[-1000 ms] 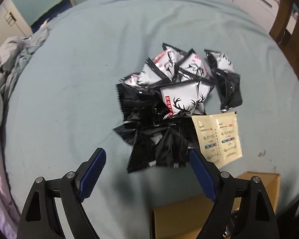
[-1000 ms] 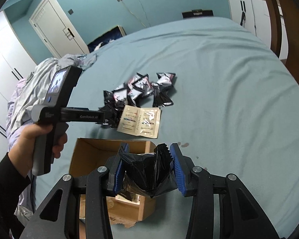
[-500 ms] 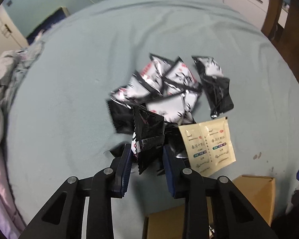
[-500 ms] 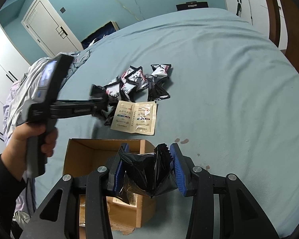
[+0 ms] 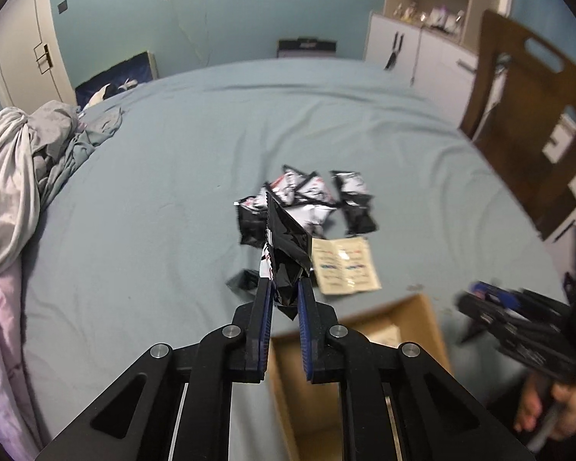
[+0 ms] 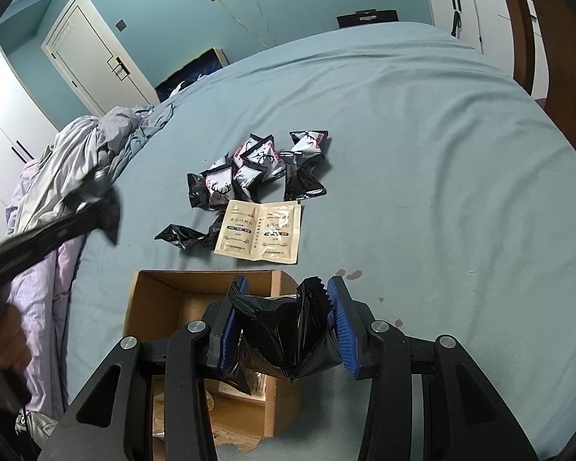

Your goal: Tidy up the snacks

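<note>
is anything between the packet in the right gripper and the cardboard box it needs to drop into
Nothing visible blocks it. The right gripper holds a black packet directly above the open cardboard box, whose top has no lid or flap across it. The left gripper, holding its own black snack packet, is off to the side.

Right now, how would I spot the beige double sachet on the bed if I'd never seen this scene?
Start at the blue-green bedsheet, then find the open cardboard box at its near edge. Just beyond the box, beside the heap of snack packets, lies the beige double sachet: flat, pale and printed, while its neighbours are puffy and black or white.
</note>
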A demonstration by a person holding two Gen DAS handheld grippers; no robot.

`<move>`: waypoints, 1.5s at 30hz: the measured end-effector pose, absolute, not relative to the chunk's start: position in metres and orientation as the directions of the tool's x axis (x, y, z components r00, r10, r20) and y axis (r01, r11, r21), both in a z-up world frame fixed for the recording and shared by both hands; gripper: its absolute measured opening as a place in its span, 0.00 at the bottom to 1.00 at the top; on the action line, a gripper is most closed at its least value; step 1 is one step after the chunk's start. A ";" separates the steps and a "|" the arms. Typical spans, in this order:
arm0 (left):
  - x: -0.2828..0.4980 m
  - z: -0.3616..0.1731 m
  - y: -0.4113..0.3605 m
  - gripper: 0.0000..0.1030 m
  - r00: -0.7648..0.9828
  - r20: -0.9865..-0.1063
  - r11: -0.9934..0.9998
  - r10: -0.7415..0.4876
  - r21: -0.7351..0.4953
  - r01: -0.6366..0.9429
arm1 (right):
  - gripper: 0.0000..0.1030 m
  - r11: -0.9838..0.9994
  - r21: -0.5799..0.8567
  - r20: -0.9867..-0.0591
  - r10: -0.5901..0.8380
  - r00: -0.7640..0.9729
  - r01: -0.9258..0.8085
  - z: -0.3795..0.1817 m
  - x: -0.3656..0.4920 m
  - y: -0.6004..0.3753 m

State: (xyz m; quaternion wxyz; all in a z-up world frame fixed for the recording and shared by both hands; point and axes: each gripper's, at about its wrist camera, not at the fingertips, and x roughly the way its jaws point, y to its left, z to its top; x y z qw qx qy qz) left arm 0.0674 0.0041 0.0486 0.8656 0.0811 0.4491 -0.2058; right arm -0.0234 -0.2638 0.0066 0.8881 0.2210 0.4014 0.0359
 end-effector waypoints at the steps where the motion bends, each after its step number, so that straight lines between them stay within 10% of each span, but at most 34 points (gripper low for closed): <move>1: 0.057 0.053 0.007 0.12 0.518 -0.799 0.898 -0.305 -0.061 0.435 | 0.40 0.901 0.420 -0.697 0.240 0.676 0.113 0.007 -0.023 -0.264; 23: -0.016 -0.010 -0.027 0.16 0.432 -0.850 0.803 -0.302 0.018 0.596 | 0.40 0.921 0.389 -0.683 0.268 0.680 0.028 0.004 -0.017 -0.244; 29: -0.009 -0.008 -0.020 0.73 0.503 -0.825 0.844 -0.258 0.062 0.534 | 0.40 0.925 0.381 -0.678 0.277 0.681 0.003 0.003 -0.021 -0.238; 45: 0.010 0.006 0.017 0.73 0.646 -0.754 0.945 -0.117 0.116 0.307 | 0.49 0.884 0.439 -0.687 0.445 0.575 -0.159 0.001 -0.020 -0.212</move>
